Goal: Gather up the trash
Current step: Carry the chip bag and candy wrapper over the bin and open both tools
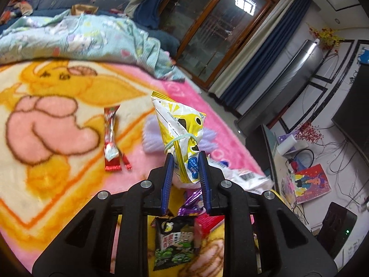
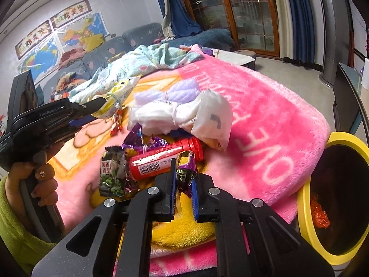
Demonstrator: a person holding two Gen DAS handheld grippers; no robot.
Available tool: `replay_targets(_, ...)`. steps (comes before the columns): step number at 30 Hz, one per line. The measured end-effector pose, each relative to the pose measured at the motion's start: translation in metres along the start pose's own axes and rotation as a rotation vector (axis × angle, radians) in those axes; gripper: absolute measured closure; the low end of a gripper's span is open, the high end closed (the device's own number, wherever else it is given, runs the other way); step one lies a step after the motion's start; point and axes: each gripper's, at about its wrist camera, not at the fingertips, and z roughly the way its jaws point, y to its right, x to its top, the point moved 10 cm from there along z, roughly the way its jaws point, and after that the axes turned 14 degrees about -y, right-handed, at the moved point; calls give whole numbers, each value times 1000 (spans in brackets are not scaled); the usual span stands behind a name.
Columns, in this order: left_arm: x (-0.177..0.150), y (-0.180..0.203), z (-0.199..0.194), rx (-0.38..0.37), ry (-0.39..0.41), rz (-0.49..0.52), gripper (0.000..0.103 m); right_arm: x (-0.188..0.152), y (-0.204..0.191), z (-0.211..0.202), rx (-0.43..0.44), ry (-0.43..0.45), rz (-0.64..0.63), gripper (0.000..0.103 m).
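Left hand-held gripper (image 1: 185, 161) pinches one yellow snack bag (image 1: 182, 127), tied with a band, lifted clear of the pink blanket (image 1: 57, 184). Right hand-held gripper (image 2: 183, 180) is pressed together on one purple wrapper (image 2: 185, 173), just above the blanket. Both have blue pads. One hand (image 2: 37, 184) in a green sleeve grips the left handle.

Still lying on the blanket: one red-and-silver wrapper (image 1: 111, 138), one dark green-pea snack packet (image 2: 113, 173), one red tube (image 2: 166, 159) with barcode, one more crumpled purple wrapper (image 2: 138, 140), one white plastic bag (image 2: 184, 117), one lilac knitted item (image 2: 182, 90). One yellow-rimmed bin (image 2: 306, 198) stands at the blanket's right edge with orange trash inside. One rumpled light-blue quilt (image 1: 80, 37) lies behind.
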Motion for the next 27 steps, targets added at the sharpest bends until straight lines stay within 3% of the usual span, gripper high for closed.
replay_targets(11, 3, 35, -24, -50, 45, 72, 87, 16, 5, -30, -11, 69, 14, 92)
replay_targets(27, -17, 82, -25, -95, 26, 168, 87, 34, 38, -69, -72, 149, 75, 92)
